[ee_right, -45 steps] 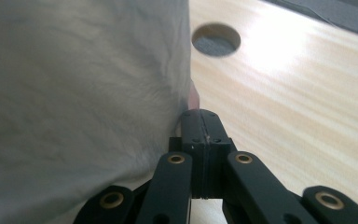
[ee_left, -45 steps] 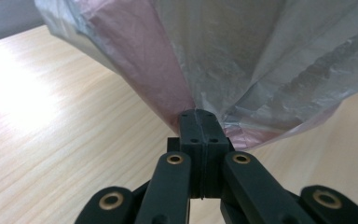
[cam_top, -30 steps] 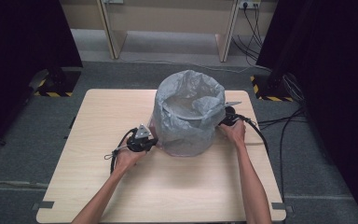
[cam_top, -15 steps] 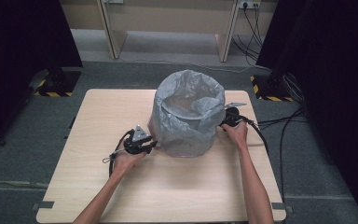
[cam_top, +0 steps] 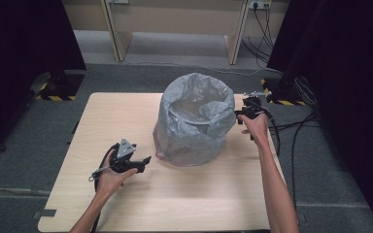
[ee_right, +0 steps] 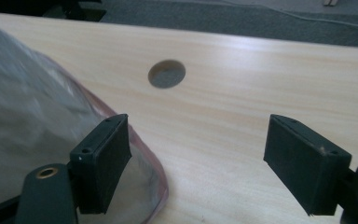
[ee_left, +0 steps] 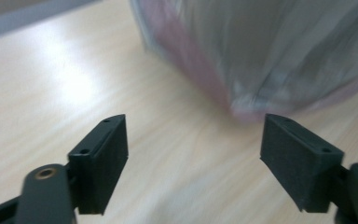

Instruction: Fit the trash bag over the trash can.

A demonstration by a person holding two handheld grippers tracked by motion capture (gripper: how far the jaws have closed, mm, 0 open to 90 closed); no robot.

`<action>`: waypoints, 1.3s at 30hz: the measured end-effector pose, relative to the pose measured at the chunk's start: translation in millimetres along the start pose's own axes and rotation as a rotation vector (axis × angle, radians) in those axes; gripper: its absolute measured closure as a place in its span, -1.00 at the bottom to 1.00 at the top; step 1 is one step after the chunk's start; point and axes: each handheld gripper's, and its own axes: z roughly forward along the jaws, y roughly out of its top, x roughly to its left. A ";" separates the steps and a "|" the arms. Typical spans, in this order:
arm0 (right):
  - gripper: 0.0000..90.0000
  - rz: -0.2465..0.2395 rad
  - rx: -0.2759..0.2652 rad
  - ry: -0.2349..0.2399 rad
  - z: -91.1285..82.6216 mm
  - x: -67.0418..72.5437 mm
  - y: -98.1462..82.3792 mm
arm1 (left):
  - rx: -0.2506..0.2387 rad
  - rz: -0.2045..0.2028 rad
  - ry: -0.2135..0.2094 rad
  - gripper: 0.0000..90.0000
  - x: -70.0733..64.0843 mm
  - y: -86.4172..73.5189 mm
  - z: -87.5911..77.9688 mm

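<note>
Left tongs (cam_top: 145, 159) just opened, empty, right tongs (cam_top: 238, 112) likewise, raised

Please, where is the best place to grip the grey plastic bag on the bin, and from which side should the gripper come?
Probably the loose upper edge of the grey bag, where the film stands up above the bin's rim in a thin fold that two jaws can pinch. The right gripper, open, is beside that edge, so coming level from the bag's right side seems easiest. Lower down, the film looks stretched over the bin.

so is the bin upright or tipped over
Upright: the bin stands on its base on the table, the grey bag's mouth facing up.
</note>
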 end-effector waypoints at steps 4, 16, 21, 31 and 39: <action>-0.51 0.007 -0.009 -0.005 -11.0 3.2 14.2 | 0.054 -0.049 0.015 -0.53 9.9 -16.3 1.6; -0.52 0.008 -0.082 -0.033 -56.8 17.8 74.0 | 0.132 -0.076 0.009 -0.65 19.0 -33.0 1.9; -0.52 0.014 -0.118 0.010 -72.3 26.2 81.0 | 0.137 -0.088 0.005 -0.68 20.3 -33.1 2.4; -0.51 0.000 -0.170 0.023 -97.1 47.8 90.8 | 0.138 -0.088 0.005 -0.68 20.4 -33.0 2.5; -0.54 -0.086 -0.177 -0.060 -115.6 72.0 96.3 | 0.138 -0.088 0.005 -0.68 20.3 -33.0 2.5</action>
